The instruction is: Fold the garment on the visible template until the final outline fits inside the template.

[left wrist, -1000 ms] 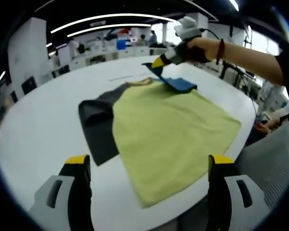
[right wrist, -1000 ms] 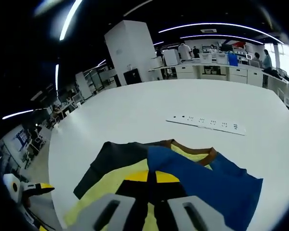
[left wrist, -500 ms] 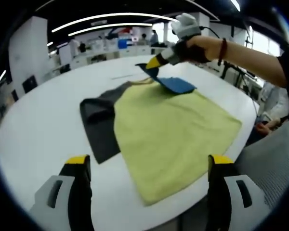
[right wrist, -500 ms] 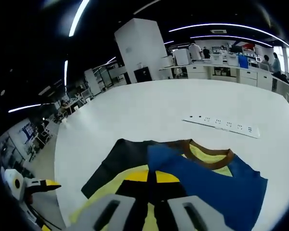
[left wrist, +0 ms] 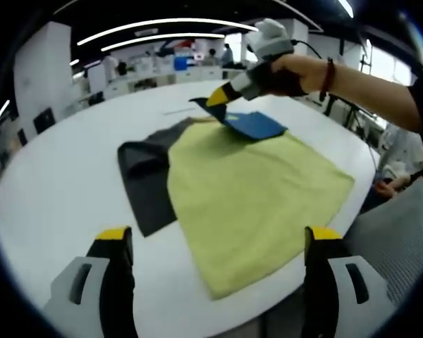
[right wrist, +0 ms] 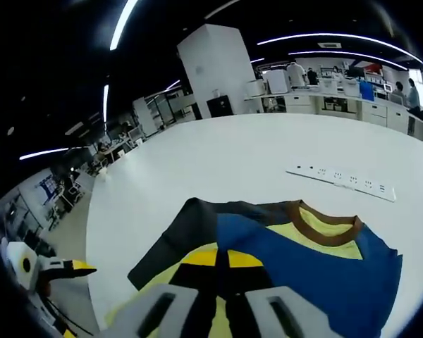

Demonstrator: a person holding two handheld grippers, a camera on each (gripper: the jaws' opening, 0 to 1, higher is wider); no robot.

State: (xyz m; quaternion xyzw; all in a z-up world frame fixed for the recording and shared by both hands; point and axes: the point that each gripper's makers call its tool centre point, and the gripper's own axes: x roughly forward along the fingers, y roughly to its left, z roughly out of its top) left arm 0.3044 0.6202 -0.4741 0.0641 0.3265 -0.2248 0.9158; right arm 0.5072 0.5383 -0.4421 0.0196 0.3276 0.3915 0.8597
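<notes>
Yellow-green T-shirt (left wrist: 257, 190) lies flat on the white table (left wrist: 56, 190), dark grey sleeve (left wrist: 144, 176) out at 9 o'clock. Right gripper (left wrist: 218, 98), at 12 o'clock in the left gripper view, is clamped on the blue sleeve (right wrist: 303, 271), lifting it over the brown collar (right wrist: 323, 234). Left gripper (left wrist: 215, 243) hangs w/ jaws wide apart, holding nothing. Risks: sleeve could slip out mid-fold, or the pull could drag the whole shirt & bunch it; the near hem sits at the table edge and may slide off. Template: can't make one out. Containers: none seen. Power strip (right wrist: 342, 183) at 2 o'clock in the right gripper view, well apart.
</notes>
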